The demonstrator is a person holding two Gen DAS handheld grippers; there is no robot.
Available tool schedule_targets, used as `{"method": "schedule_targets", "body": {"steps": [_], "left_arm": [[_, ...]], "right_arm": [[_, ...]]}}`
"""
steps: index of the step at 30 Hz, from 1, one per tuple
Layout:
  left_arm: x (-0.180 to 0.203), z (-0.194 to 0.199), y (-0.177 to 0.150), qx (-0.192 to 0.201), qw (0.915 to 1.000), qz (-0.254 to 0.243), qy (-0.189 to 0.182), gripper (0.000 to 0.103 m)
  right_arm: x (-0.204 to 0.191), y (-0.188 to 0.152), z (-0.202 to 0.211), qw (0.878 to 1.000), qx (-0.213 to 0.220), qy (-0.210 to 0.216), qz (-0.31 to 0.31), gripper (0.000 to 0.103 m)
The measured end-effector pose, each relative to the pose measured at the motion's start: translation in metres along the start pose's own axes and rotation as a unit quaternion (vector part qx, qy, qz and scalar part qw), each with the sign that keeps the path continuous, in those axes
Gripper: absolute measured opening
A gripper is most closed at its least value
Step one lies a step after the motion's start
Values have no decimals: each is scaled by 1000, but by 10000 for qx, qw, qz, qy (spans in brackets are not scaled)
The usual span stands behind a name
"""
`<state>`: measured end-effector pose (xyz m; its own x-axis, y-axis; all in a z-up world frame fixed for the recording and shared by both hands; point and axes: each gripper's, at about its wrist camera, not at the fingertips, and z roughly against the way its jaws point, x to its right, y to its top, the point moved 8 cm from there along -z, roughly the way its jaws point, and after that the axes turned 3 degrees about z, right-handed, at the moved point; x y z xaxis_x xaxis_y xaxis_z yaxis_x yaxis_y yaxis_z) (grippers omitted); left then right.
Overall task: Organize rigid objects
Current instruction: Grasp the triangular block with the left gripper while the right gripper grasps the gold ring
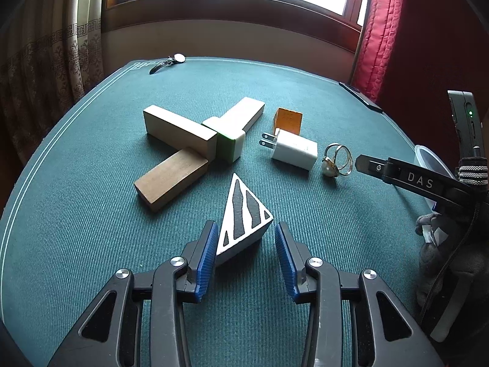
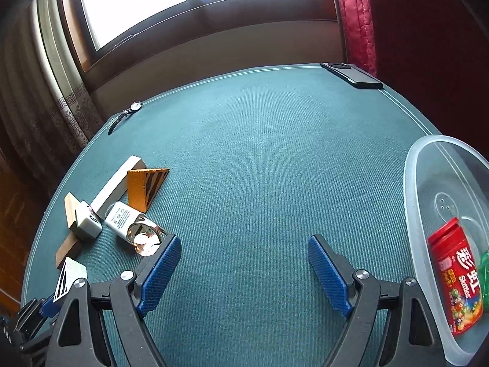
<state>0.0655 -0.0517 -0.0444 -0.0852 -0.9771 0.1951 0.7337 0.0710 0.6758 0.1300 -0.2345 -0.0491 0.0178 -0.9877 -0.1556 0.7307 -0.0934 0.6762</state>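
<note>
A white triangular wedge with black stripes (image 1: 244, 217) lies on the green table cloth (image 1: 91, 244) between the blue pads of my left gripper (image 1: 245, 224). The left pad touches it; the right pad stands clear, so the gripper is open. Beyond lie a white plug charger (image 1: 295, 150), a gold ring with a pearl (image 1: 334, 160), an orange wedge (image 1: 287, 120), a white-and-green tile (image 1: 229, 145) and three wooden blocks (image 1: 177, 128). My right gripper (image 2: 244, 238) hovers open over bare cloth, the ring (image 2: 146, 235) just past its left fingertip.
A clear plastic tub (image 2: 428, 183) at the right holds a red Skittles jar (image 2: 455, 281) and something green. A wristwatch (image 1: 168, 62) lies at the far left edge and a black phone (image 2: 351, 75) at the far right edge. Curtains and a window stand behind.
</note>
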Motion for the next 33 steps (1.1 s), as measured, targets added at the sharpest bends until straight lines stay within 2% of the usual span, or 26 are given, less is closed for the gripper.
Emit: {"method": "schedule_targets", "body": {"steps": [5, 14, 18, 20, 25, 30, 31, 33], "left_arm": [[0, 0, 0, 0, 10000, -2, 1, 41], [0, 0, 0, 0, 10000, -3, -3, 41], [0, 0, 0, 0, 10000, -4, -2, 41], [0, 0, 0, 0, 10000, -5, -3, 41], [1, 0, 0, -1, 10000, -7, -5, 42], [2, 0, 0, -2, 10000, -11, -12, 44], [2, 0, 0, -2, 10000, -12, -14, 44], [2, 0, 0, -3, 10000, -14, -13, 44]], "right_arm": [[-11, 0, 6, 9996, 64, 231, 162, 88], [-53, -6, -1, 9932, 43, 378, 1099, 86], [-66, -6, -10, 9886, -61, 370, 1459, 77], [-70, -6, -15, 9866, -147, 362, 1584, 69], [-79, -1, -22, 9829, -181, 347, 1802, 60], [-81, -1, -22, 9817, -149, 329, 1870, 45], [-81, -1, -21, 9819, -140, 323, 1863, 39], [-79, -3, -19, 9826, -132, 325, 1822, 38]]}}
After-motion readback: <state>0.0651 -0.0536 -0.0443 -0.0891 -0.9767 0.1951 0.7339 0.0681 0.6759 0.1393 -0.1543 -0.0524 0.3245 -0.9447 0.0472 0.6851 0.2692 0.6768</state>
